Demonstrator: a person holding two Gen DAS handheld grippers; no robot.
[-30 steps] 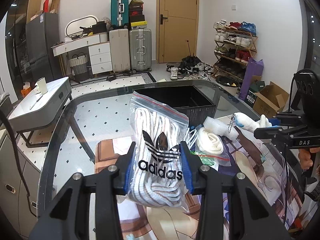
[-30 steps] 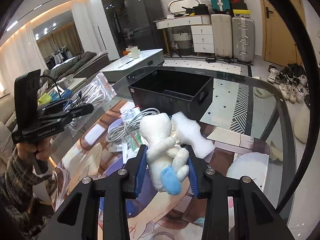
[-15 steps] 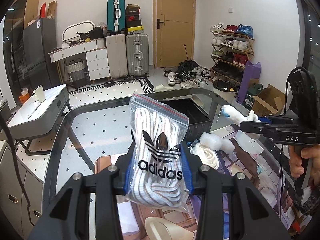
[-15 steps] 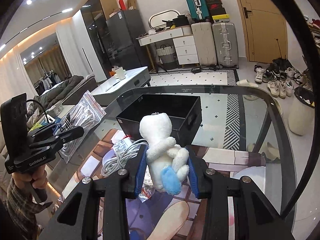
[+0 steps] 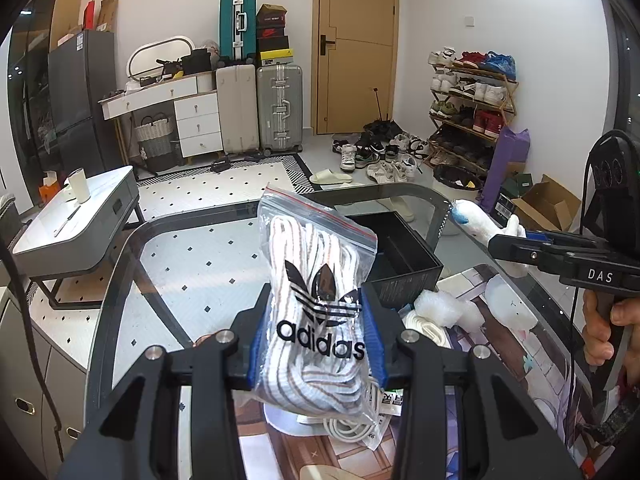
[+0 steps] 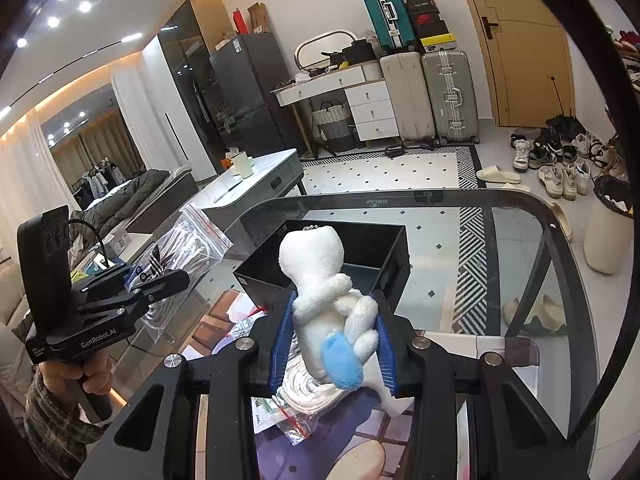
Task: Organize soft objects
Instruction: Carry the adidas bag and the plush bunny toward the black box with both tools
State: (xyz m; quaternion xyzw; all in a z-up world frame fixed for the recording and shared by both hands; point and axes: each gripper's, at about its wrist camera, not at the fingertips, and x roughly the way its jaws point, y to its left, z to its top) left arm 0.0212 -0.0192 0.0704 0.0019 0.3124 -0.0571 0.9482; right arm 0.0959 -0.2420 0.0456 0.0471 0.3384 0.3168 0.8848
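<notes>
My left gripper (image 5: 318, 332) is shut on a clear zip bag of white laces (image 5: 316, 304) with a black adidas logo, held above the glass table. My right gripper (image 6: 334, 342) is shut on a white plush toy (image 6: 320, 280) with a blue patch. An open black box (image 5: 404, 256) stands on the table just beyond both grippers; in the right wrist view the black box (image 6: 392, 256) sits right behind the plush. The other gripper shows in each view: the right gripper (image 5: 504, 246) with the plush at the right, the left gripper (image 6: 176, 276) with the bag at the left.
On the printed mat (image 5: 500, 360) lie a coil of white cord (image 5: 424, 326), bubble wrap (image 5: 438, 306) and small packets (image 6: 288, 416). The glass table's rounded edge (image 6: 560, 240) curves close behind the box. A grey side table (image 5: 76, 216), suitcases and shoes stand beyond.
Both grippers rose and moved toward the black box with their loads still held. The right gripper rolled a little; the plush now sits in front of the box opening.
</notes>
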